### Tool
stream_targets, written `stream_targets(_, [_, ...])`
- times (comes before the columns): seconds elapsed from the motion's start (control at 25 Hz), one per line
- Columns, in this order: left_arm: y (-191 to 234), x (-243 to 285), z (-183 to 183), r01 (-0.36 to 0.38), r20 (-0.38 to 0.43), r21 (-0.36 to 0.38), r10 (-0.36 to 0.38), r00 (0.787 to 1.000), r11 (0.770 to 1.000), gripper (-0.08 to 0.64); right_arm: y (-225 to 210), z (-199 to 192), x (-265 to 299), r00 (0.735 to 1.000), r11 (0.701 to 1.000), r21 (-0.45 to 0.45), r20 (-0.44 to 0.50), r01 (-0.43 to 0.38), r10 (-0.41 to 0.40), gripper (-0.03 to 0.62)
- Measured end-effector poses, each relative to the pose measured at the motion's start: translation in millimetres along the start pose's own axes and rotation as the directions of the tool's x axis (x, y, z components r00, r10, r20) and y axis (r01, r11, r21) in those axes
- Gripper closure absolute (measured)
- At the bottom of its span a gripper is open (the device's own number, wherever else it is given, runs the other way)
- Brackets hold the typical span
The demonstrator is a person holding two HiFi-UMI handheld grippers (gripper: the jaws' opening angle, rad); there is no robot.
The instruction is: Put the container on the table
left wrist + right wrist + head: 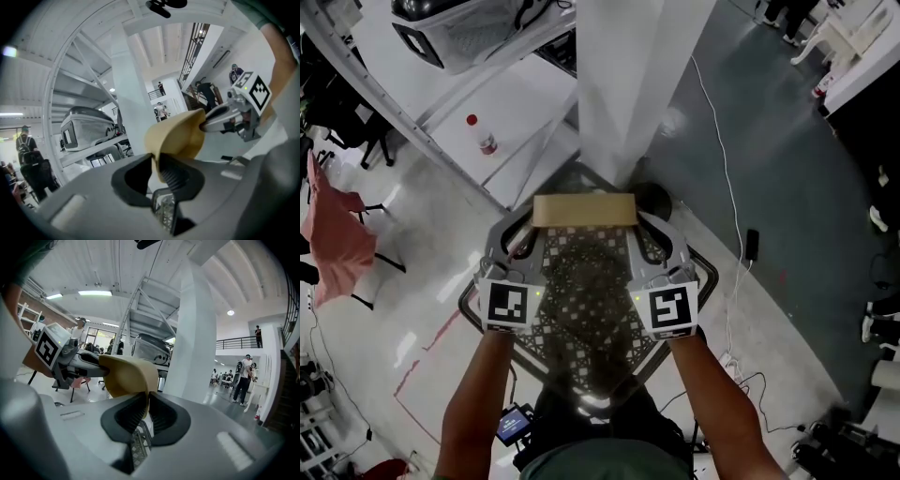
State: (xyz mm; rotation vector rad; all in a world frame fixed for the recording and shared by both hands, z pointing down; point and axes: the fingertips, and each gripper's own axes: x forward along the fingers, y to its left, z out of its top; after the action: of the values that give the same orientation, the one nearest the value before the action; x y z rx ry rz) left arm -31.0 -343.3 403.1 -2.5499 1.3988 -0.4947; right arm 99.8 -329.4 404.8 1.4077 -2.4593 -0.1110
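A tan, flat-looking container [583, 210] hangs in the air between my two grippers, just above the far corner of a dark lattice-topped table [581, 314]. My left gripper [528, 236] is shut on the container's left end, and my right gripper [641, 231] is shut on its right end. In the left gripper view the thin tan wall [180, 136] is pinched between the pads of the left gripper [157, 164], and the right gripper [205, 124] bites the far edge. The right gripper view mirrors this: the container [126, 373] sits in the right gripper [147, 405], and the left gripper [100, 371] holds the other side.
A white pillar [637, 75] rises just behind the table. At the upper left, a white rack [412, 117] carries a grey case [469, 33], and a red-capped bottle [483, 137] stands on the floor. A pink cloth [333, 234] hangs at left. A cable [727, 187] runs over the grey floor. People [243, 376] stand far off.
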Motion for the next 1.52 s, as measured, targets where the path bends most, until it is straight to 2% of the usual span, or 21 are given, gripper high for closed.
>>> stream_targets(0.48, [-21,31,-59,0.026,-0.088,-0.069,-0.032,0.996,0.997,0.512,-2,-67,22,0.996,0.997,0.068,-0.084,-0.027,0.033,0.565])
stream_targets(0.64, [-25,42,-85,0.044,-0.130,-0.044,-0.050,0.990,0.998,0.512,-2,-89,33,0.993,0.996,0.084,-0.109,-0.038,0.048,0.565])
stream_targets(0.76, [-27,52,-98,0.044,-0.145,-0.085,-0.056,0.988,0.995,0.512,-1,-105,44,0.990,0.994,0.100,-0.130,-0.048,0.060,0.565])
stream_targets(1.52, [-33,82,-185,0.071,-0.293,-0.156,-0.115,0.949,0.985,0.514,17,-189,92,0.956,0.971,0.219,-0.249,-0.097,0.152,0.565])
